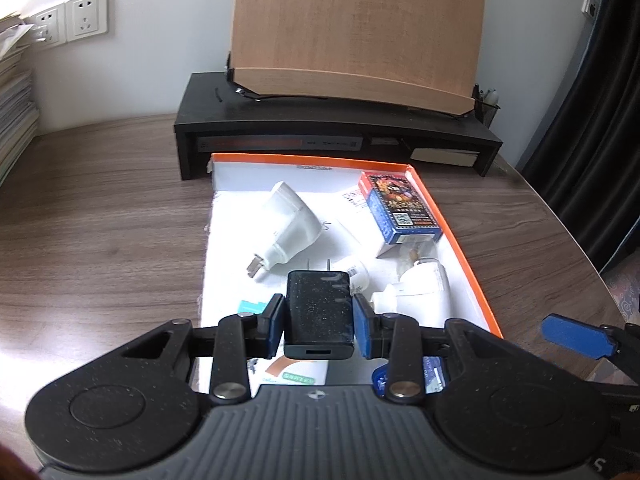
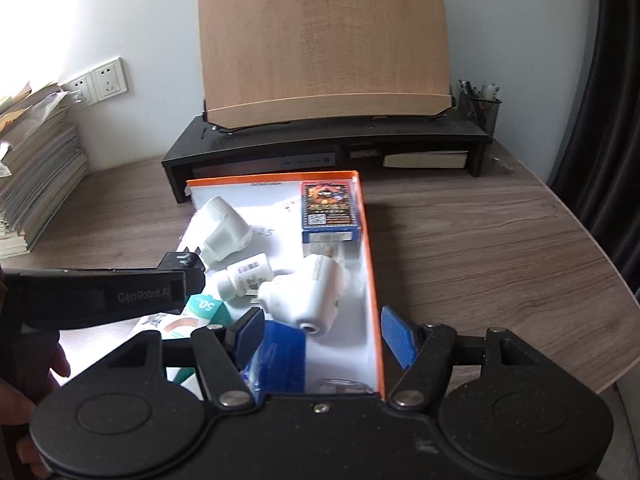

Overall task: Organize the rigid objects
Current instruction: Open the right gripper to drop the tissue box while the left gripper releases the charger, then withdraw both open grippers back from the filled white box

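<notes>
My left gripper (image 1: pixel 319 318) is shut on a black charger (image 1: pixel 320 312), prongs pointing away, held above the near end of an orange-rimmed white box (image 1: pixel 452 224). The box holds two white plug adapters (image 1: pixel 290 224) (image 1: pixel 420 292), a small white bottle (image 2: pixel 244 276), a blue and red card pack (image 1: pixel 402 208) and flat packets. My right gripper (image 2: pixel 322 338) is open and empty over the box's right rim (image 2: pixel 370 264). The left gripper also shows from the side in the right wrist view (image 2: pixel 184 270), the charger mostly hidden.
A black monitor riser (image 1: pixel 332 132) with a wooden book stand (image 1: pixel 356 28) stands behind the box. A stack of books (image 2: pixel 36 184) lies far left by wall sockets (image 1: pixel 86 14). A mesh pen cup (image 2: pixel 480 108) stands far right. The desk edge curves at right.
</notes>
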### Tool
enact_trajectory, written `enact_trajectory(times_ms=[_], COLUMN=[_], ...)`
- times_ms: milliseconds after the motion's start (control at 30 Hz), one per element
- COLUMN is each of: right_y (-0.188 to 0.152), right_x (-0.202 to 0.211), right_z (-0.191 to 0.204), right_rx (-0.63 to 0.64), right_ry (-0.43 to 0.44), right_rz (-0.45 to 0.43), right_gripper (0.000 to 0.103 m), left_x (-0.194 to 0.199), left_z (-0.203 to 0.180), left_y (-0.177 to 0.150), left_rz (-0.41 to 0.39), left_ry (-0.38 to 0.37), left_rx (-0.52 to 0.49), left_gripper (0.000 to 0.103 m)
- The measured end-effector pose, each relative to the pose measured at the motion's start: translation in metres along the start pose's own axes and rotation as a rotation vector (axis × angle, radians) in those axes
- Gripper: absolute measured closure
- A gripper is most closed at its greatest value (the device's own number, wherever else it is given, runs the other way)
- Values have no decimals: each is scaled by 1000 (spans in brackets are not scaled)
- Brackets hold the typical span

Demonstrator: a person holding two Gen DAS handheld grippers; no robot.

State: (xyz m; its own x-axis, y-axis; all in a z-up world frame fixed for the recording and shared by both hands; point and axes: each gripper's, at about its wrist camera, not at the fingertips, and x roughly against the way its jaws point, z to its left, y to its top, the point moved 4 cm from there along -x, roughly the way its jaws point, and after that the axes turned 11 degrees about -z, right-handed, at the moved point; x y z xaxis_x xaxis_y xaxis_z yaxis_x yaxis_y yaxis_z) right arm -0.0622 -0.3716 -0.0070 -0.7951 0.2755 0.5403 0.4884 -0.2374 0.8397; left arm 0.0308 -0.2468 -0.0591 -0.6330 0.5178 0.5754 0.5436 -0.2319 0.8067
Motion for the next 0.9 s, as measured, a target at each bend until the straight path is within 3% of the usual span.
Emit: enact_trajectory(times_ms=[233,467,600,900], right_y=[-2,-2,-1,-10], right_x=[11,25,32,54], right_z=[-11,-15,-16,-17], right_rx=[-21,-33,-33,-14], right_ry=[-24,-22,-10,33], right_rz=[-11,-22,-10,55], right_gripper=[24,24,20,19], left_x=[-24,-2,22,67], left_z=[-18,-20,-20,-19], left_y=[4,5,4,-15], left_rz=[22,15,24,62], left_ry=[-53,19,72,171], left_rx=[-35,-50,-46,14], left_gripper=[65,18,3,0])
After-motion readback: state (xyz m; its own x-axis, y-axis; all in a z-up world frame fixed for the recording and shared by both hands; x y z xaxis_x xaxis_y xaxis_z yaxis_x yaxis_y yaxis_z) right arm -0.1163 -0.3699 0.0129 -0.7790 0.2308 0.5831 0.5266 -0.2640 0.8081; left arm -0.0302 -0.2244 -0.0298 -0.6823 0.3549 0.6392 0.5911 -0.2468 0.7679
